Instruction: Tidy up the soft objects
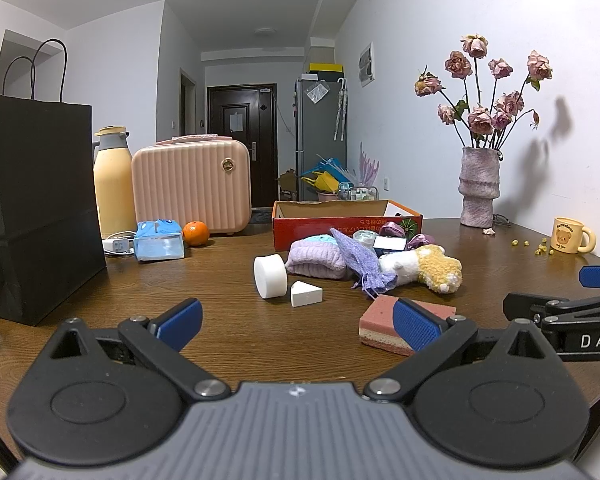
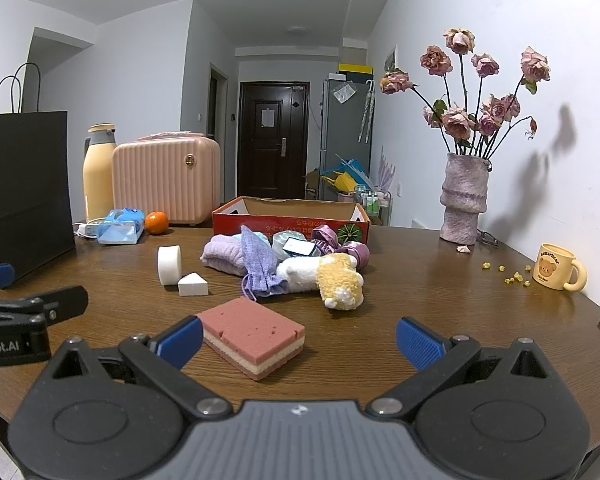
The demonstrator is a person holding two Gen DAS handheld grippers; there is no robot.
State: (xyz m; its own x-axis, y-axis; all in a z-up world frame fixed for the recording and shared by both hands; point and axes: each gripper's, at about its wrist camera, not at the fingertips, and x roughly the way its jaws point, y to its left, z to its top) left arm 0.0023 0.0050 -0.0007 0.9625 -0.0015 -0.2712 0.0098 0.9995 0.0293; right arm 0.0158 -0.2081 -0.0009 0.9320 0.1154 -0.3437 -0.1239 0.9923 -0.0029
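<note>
Nothing sorted yet, judging by the table. Both grippers, left gripper and right gripper, are hovering wide open, holding nothing. Pink sponge is lying nearest; plush toy, purple towel and pouch are sitting piled in front of the red box, far center.

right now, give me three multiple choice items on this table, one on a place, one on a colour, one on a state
1. Where is the sponge?
A. in the box
B. on the table, nearest the grippers
C. beside the mug

2. What colour is the mug?
A. yellow
B. green
C. black

3. How is the right gripper?
A. shut on the sponge
B. shut on nothing
C. open

Key: 1 B, the sponge lies on bare wood in front of the box. 2 A, the mug is pale yellow with a bear print. 3 C, its blue fingers stand wide apart and hold nothing.
</note>
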